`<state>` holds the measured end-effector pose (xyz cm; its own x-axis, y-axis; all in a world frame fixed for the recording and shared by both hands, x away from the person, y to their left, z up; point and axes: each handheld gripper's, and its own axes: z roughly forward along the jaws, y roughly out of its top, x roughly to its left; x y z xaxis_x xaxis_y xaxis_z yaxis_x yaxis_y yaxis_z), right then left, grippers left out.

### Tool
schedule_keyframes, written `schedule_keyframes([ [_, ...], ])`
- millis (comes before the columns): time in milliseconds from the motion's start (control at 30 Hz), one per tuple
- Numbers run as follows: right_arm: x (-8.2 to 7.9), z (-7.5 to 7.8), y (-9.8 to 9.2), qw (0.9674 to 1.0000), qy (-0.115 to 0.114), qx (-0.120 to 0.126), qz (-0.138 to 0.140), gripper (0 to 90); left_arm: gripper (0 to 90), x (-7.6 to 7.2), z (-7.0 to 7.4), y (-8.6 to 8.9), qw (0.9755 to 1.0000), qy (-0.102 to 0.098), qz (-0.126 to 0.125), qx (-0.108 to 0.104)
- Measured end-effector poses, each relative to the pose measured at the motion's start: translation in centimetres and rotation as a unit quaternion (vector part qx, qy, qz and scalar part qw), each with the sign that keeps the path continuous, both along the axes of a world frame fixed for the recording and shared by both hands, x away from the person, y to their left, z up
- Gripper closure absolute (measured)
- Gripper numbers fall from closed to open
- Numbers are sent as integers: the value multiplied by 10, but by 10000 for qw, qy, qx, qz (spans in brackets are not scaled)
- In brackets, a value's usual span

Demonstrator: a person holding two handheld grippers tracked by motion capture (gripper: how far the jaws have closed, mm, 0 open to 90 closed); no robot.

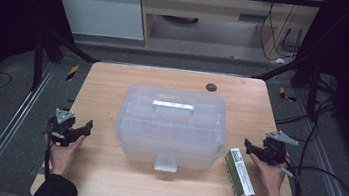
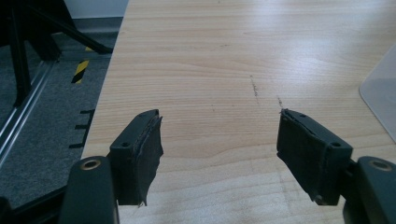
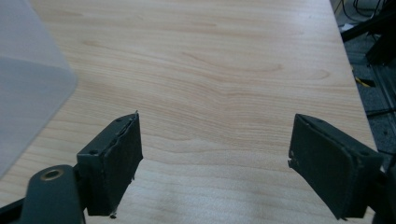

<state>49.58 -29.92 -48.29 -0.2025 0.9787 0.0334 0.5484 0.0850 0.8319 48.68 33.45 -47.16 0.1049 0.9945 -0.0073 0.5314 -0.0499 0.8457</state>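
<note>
Resting just left of the right hand-held gripper [image 1: 257, 149], the green-white carton [image 1: 239, 175] runs front-to-back; both hand-held grippers are released, the left hand-held gripper [image 1: 83, 129] well apart.

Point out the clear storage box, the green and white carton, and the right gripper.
clear storage box [image 1: 171, 128]: high view, on its lid.
green and white carton [image 1: 239, 176]: high view, on its top face.
right gripper [image 3: 215, 154]: right gripper view, midway between its open jaws.
</note>
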Motion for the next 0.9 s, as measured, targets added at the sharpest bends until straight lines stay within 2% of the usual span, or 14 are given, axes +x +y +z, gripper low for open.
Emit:
schedule_keyframes([
  [200,-8,8,-1,9999,-120,66,12,189,356,-4,4,-1,9999,-109,-88,28],
  [233,-10,9,-1,9999,-124,57,23,191,368,-4,7,-1,9998,-64,-162,52],
  [267,-11,10,0,9999,-170,22,24,193,386,-4,9,-2,9998,-23,-196,-17],
  [367,-12,11,1,9998,-181,-24,90,193,396,-4,13,-3,9993,-117,-346,-30],
  [400,-13,12,2,9996,-235,-89,149,196,397,-5,16,-5,9985,-256,-474,15],
  [433,-14,13,3,9995,-252,-93,174,199,395,-5,16,-5,9985,-256,-474,15],
  [500,-14,14,4,9993,-271,-88,250,200,391,-5,23,-7,9968,-432,-675,9],
  [567,-14,16,6,9991,-255,-68,330,199,385,-5,29,-7,9969,-383,-689,-68],
  [600,-14,16,6,9990,-252,-58,353,199,381,-6,33,-7,9962,-382,-776,-104],
  [733,-12,14,8,9987,-215,-137,430,200,358,-7,43,-9,9949,-412,-922,-70],
  [767,-12,14,8,9988,-173,-123,444,198,358,-9,49,-11,9936,-420,-1048,-85],
  [900,-13,13,6,9987,-182,-120,457,199,364,-13,59,-15,9917,-547,-1164,-84],
])
